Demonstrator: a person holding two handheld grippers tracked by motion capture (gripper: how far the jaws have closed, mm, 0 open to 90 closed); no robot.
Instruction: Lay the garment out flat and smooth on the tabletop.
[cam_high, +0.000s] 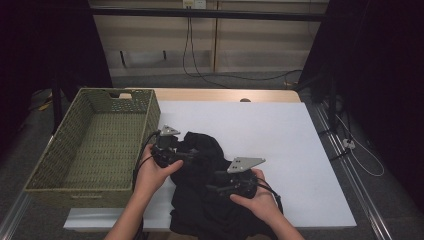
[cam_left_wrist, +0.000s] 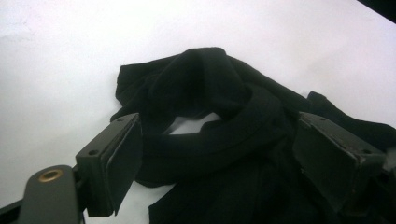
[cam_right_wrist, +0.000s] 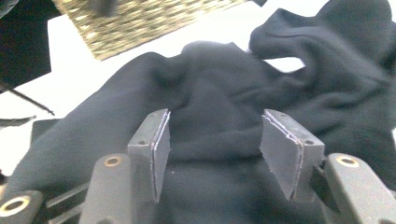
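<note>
A black garment (cam_high: 210, 190) lies crumpled on the white tabletop (cam_high: 280, 150), bunched toward the near edge, with part of it hanging over that edge between the person's forearms. A woven basket (cam_high: 60, 160) stands just to its left, at the tabletop's left side.

The left hand-held gripper (cam_high: 197, 157) sits at the garment's upper left part, held in the left hand (cam_high: 152, 172), pointing to the right across the cloth. In the left gripper view its jaws stand wide apart (cam_left_wrist: 219, 158), with a thick rolled fold of the garment (cam_left_wrist: 210, 140) lying between them; the pads do not press on it, though the right jaw is close against the cloth.

The right hand-held gripper (cam_high: 210, 189) rests low over the middle of the garment, held in the right hand (cam_high: 257, 200), pointing left. In the right gripper view its jaws (cam_right_wrist: 212, 149) stand apart, with the dark cloth (cam_right_wrist: 215, 116) spread under and between them but nothing pinched. A corner of the basket (cam_right_wrist: 140, 23) shows beyond the garment there.
</note>
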